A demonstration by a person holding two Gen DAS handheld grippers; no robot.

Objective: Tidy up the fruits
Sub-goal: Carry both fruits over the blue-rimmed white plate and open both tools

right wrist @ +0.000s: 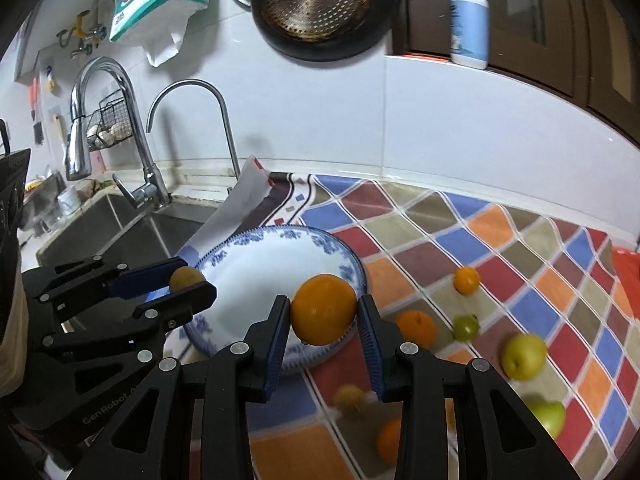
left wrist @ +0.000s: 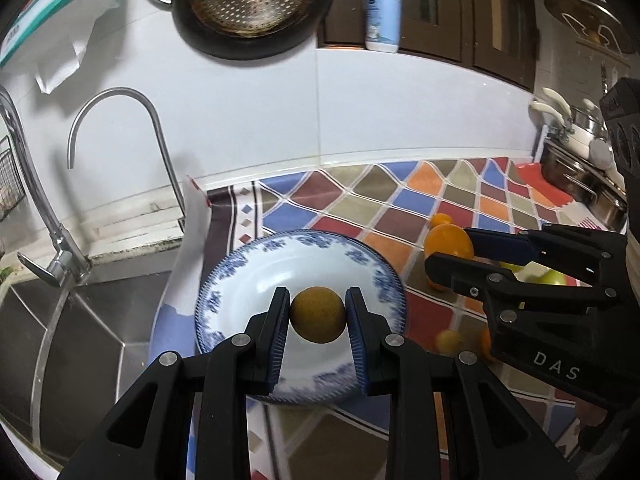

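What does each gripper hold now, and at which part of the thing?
The left gripper holds a brown fruit by its two sides. The right gripper holds an orange the same way.

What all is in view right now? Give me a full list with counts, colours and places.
plate: one, white with blue rim, on the cloth by the sink, nothing in it
checked cloth: one, multicolour, covers the counter
brown round fruit: one, in the left gripper
large orange: one, in the right gripper
loose oranges: at least three, on the cloth
green fruits: three, right of the plate
sink: steel, two taps
pan: dark, on the wall
pump bottle: white-blue, ledge
left gripper: shut
right gripper: shut
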